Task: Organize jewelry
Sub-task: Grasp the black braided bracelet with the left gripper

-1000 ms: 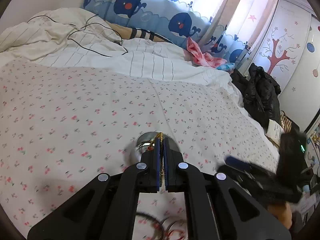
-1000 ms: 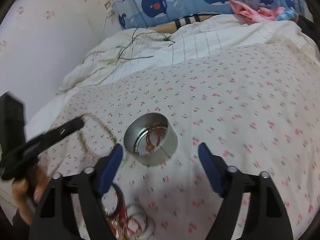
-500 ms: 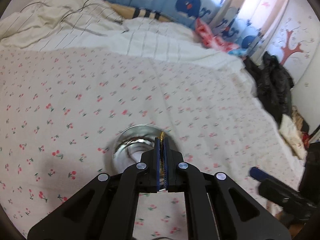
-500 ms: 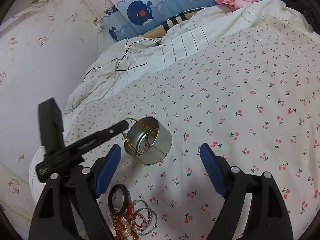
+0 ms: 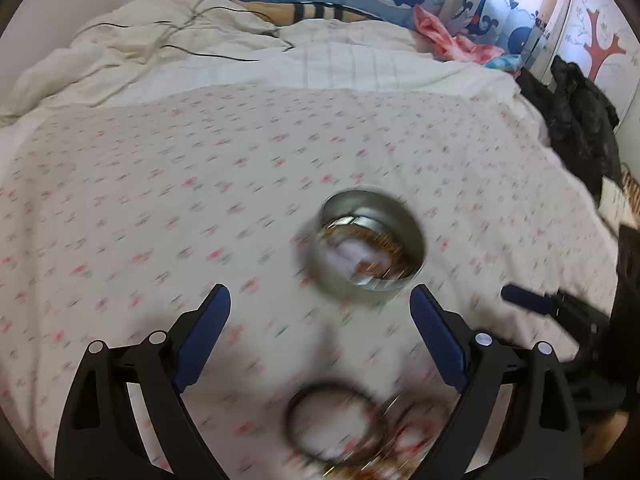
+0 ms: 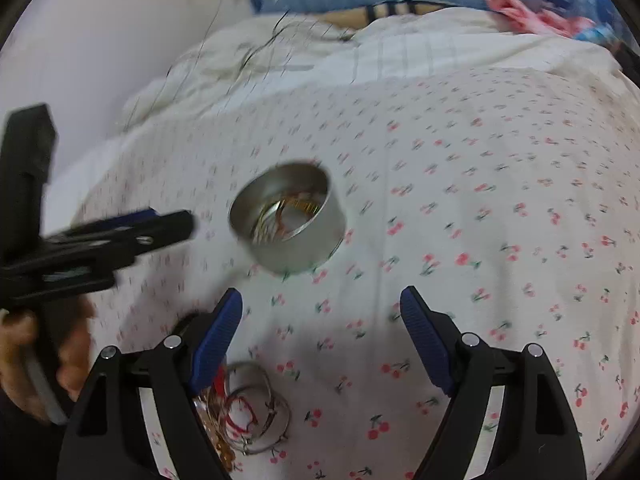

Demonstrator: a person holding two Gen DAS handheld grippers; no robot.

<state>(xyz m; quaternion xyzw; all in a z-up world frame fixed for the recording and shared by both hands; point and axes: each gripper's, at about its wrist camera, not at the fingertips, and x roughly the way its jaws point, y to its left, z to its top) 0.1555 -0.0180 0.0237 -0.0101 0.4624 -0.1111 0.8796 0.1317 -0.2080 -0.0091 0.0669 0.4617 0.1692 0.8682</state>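
Note:
A round metal tin (image 5: 370, 248) stands on the cherry-print bedsheet with gold and copper chains lying inside it; it also shows in the right wrist view (image 6: 288, 218). My left gripper (image 5: 316, 320) is open and empty, pulled back from the tin. My right gripper (image 6: 320, 316) is open and empty, just short of the tin. A pile of bracelets and rings (image 6: 244, 412) lies near my right gripper's left finger. In the left wrist view a black bangle (image 5: 334, 422) and blurred jewelry lie below my gripper.
The left gripper's body (image 6: 100, 240) reaches in from the left of the right wrist view. The right gripper's tip (image 5: 532, 304) shows at the right of the left wrist view. A rumpled quilt (image 5: 240, 52) with black cables lies behind. Dark clothing (image 5: 580, 128) hangs at the right bed edge.
My left gripper was shut on a gold chain over the tin; it has opened, the chain now lies in the tin, and the gripper has drawn back and left.

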